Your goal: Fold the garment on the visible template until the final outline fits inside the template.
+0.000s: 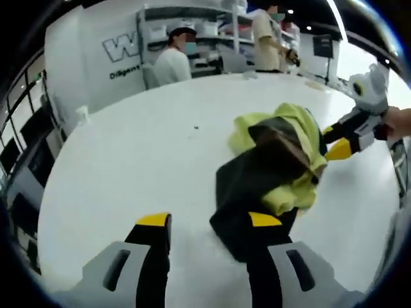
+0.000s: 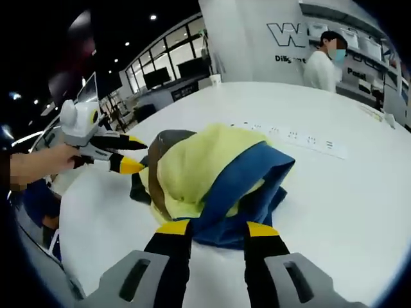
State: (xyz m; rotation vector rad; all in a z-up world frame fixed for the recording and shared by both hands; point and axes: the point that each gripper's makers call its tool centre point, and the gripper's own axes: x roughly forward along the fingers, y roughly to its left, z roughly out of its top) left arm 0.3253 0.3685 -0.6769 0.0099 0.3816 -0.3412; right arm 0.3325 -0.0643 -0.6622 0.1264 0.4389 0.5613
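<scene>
The garment lies bunched on the white table, yellow, dark and blue layers heaped. The left gripper is spread open, empty, at the garment's edge. The right gripper is open against the blue fold, gripping nothing.

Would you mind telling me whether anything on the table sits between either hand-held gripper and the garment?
Nothing visible does. The left hand-held gripper has its jaws open right at the near edge of the garment, and the right hand-held gripper is open at its blue fold. Only bare white table surrounds the heap.
</scene>
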